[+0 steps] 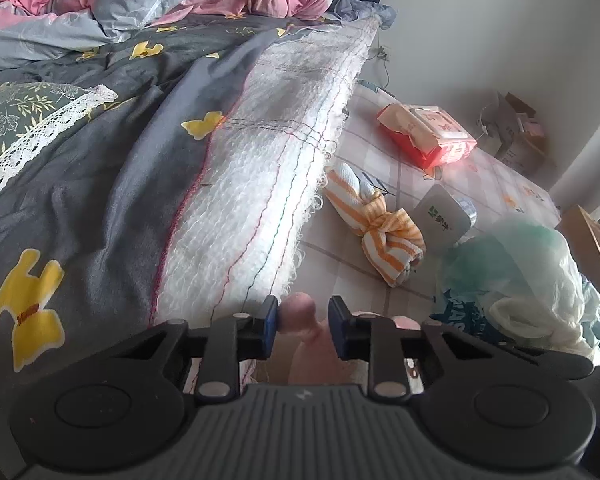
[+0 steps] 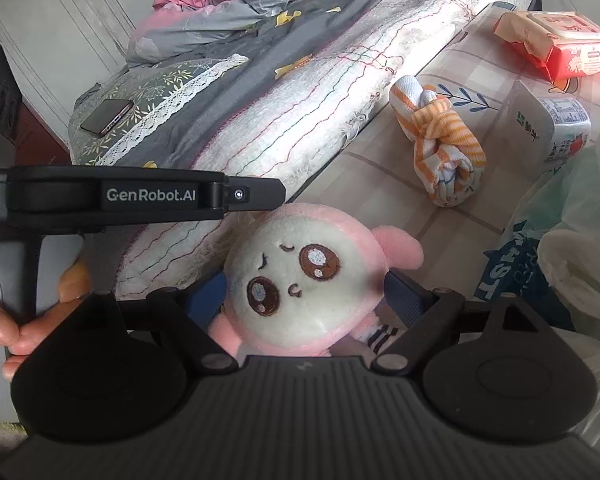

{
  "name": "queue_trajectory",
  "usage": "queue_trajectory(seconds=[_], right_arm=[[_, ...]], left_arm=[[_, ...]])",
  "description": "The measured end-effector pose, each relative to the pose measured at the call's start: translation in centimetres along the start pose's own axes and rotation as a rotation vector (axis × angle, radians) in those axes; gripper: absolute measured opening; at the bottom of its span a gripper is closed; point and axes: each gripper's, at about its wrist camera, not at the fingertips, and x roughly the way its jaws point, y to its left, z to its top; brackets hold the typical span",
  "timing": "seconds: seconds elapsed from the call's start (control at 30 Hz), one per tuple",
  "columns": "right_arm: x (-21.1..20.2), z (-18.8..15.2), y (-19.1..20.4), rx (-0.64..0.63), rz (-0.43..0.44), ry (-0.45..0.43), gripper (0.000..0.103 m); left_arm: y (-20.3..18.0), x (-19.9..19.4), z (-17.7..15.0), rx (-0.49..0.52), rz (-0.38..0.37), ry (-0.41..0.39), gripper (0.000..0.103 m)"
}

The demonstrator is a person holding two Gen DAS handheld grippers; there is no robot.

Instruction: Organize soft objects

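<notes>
Right hand-held gripper (image 2: 304,292) wide around plush face (image 2: 300,284), left hand-held gripper (image 1: 303,320) narrowed beside pink limb (image 1: 300,312)

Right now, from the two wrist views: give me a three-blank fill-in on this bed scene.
1. The pink-and-white plush doll sits between the fingers of the ___ gripper.
2. The dark smartphone lies on a green leaf-print ___ with lace trim.
3. The orange-and-white striped cloth is tied in a ___.
Missing words: right; pillow; knot.
</notes>
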Motion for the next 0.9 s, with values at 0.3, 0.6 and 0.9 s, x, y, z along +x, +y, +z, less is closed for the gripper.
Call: queue_trajectory(seconds=[0.3, 0.6, 0.9], right_arm=[[0.0, -0.9, -0.5, 0.027, 0.026, -0.035, 0.080], [-4.5, -1.7, 0.1, 0.090, 0.080, -0.163, 0.076], [-17.8, -2.0, -1.2, 0.081, 0.012, -0.450, 0.076]], left_arm=[[-1.1, -1.1, -0.3, 0.032, -0.009, -0.031, 0.012], [-4.1, -7.8, 1.2, 0.080, -0.118, -0.129, 0.012], [-14.7, -14.6, 3.2, 0.265, -0.316, -0.296, 0.012]])
